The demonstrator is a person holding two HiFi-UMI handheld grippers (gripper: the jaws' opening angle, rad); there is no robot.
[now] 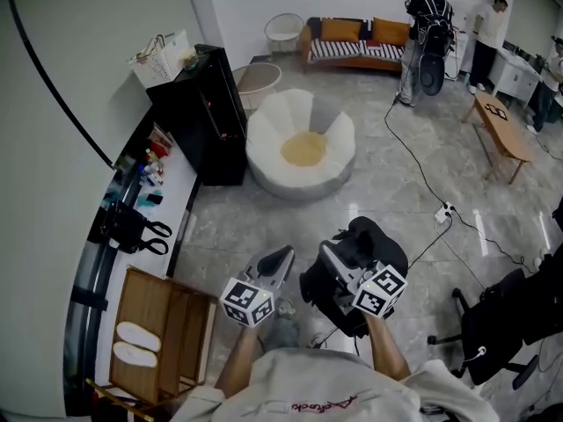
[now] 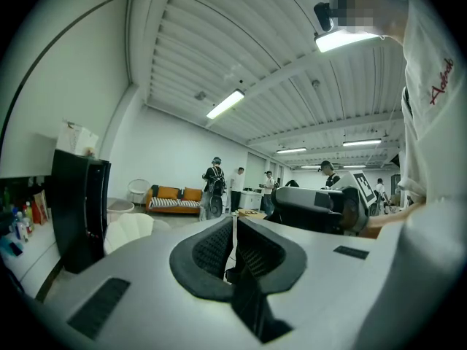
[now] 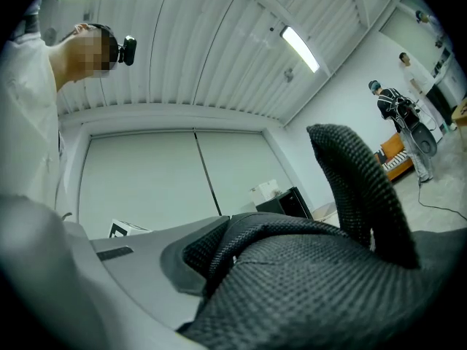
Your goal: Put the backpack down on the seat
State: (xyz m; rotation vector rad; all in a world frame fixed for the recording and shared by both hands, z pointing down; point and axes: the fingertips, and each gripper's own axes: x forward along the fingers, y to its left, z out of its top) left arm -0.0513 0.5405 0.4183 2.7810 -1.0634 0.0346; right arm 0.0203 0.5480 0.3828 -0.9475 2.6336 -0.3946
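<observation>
A black backpack (image 1: 374,240) hangs over the grey floor, close in front of me. My right gripper (image 1: 339,264) is shut on its black mesh strap (image 3: 350,188), which fills the right gripper view and hides the fingertips (image 3: 233,248). My left gripper (image 1: 280,260) floats just left of the backpack with its jaws together and nothing between them (image 2: 233,232). The seat (image 1: 301,148), a white petal-shaped cushion chair with a yellow centre, stands farther ahead on the floor, apart from both grippers.
A black cabinet (image 1: 207,117) and a white counter (image 1: 171,192) with bottles line the left wall. A wooden crate (image 1: 167,328) is near left. A black office chair (image 1: 501,319), a floor cable (image 1: 422,174), a wooden bench (image 1: 501,126), a sofa (image 1: 356,38) and people (image 1: 428,25) are to the right and back.
</observation>
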